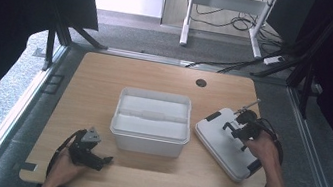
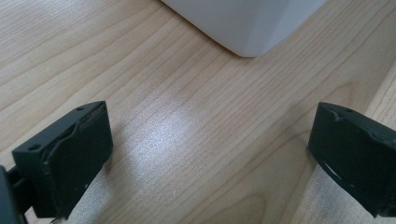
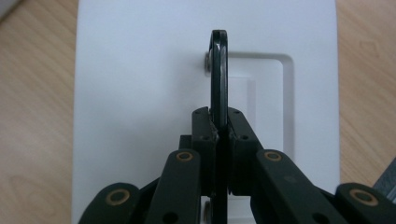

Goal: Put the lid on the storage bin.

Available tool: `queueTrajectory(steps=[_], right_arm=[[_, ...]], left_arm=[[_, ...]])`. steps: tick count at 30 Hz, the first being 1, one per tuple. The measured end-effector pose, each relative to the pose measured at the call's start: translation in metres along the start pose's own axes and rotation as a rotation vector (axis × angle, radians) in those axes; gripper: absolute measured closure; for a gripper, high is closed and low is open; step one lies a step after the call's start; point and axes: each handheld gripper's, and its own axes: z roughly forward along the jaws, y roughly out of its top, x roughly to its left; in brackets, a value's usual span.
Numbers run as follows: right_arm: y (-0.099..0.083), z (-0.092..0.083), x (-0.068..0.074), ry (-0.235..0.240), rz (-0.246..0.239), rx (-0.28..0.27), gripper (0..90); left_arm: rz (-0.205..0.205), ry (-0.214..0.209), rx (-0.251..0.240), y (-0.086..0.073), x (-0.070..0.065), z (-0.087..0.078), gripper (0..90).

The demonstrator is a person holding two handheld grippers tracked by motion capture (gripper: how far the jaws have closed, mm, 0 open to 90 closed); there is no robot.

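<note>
A white open box (image 1: 151, 121) stands mid-table, and its corner (image 2: 247, 23) reaches into the top of the left gripper view. To its right the white lid (image 1: 220, 142) lies flat and askew. My right gripper (image 1: 236, 128) is over the lid, shut on the lid's thin black handle (image 3: 218, 70), which stands upright from a recess in the lid (image 3: 140, 93). My left gripper (image 1: 102, 161) rests low at the table's front left, clear of the box. Its jaws stand wide open over bare wood (image 2: 210, 158), with nothing between them.
The wooden table (image 1: 96, 77) has a round cable hole (image 1: 201, 83) at the back. Black clips (image 1: 212, 116) sit at the lid's ends. The front edge has a cut-out where the person stands. Beyond the table are cables and a desk frame on the floor.
</note>
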Motion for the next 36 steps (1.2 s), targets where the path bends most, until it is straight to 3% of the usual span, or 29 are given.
queueTrajectory(steps=[1, 3, 5, 6, 7, 8, 9, 10, 15, 17, 19, 22, 30, 31, 36], right_arm=[[0.002, -0.011, 0.0, 0.024, -0.034, -0.012, 84.2], [0.003, -0.015, 0.0, 0.028, -0.052, -0.017, 84.3], [0.007, -0.035, 0.003, 0.047, -0.114, -0.035, 84.2], [0.007, -0.035, 0.003, 0.047, -0.114, -0.035, 84.2], [0.011, -0.047, 0.005, 0.057, -0.16, -0.048, 84.2], [0.011, -0.047, 0.005, 0.057, -0.16, -0.048, 84.2], [0.014, -0.06, 0.005, 0.061, -0.197, -0.051, 84.2], [0.014, -0.06, 0.005, 0.061, -0.197, -0.051, 84.2], [0.023, -0.096, 0.004, 0.076, -0.259, -0.075, 84.2], [0.024, -0.102, 0.004, 0.082, -0.27, -0.082, 84.2], [0.03, -0.119, 0.006, 0.101, -0.323, -0.101, 84.2], [0.038, -0.132, 0.011, 0.111, -0.36, -0.115, 84.2], [0.061, -0.149, 0.028, 0.138, -0.438, -0.158, 84.2], [0.071, -0.15, 0.037, 0.149, -0.475, -0.169, 84.2], [0.09, -0.146, 0.057, 0.177, -0.54, -0.182, 84.2]], left_arm=[[0.001, -0.001, 0.0, 0.0, 0.0, 0.0, 0.0], [0.002, -0.003, 0.0, 0.0, 0.0, 0.0, 0.0], [0.003, -0.004, 0.0, 0.0, 0.0, 0.0, 0.0], [0.003, -0.004, 0.0, 0.0, 0.0, 0.0, 0.0], [0.006, -0.004, 0.001, 0.0, 0.0, 0.0, 0.0], [0.006, -0.004, 0.001, 0.0, 0.0, 0.0, 0.0], [0.002, -0.004, -0.001, 0.0, 0.0, 0.0, 0.0], [0.002, -0.005, -0.001, 0.0, -0.001, 0.0, 0.0], [0.002, -0.006, -0.003, 0.0, -0.001, 0.0, 0.0], [0.002, -0.007, -0.003, 0.0, 0.0, 0.0, 0.0], [0.003, -0.007, -0.003, 0.0, 0.0, 0.0, 0.0], [0.005, -0.009, -0.002, 0.0, 0.0, 0.0, 0.0], [0.005, -0.01, -0.002, 0.0, 0.0, 0.001, 0.0], [0.005, -0.01, -0.002, 0.0, -0.001, 0.001, 0.0], [0.007, -0.011, -0.001, 0.0, 0.0, 0.0, 0.0]])
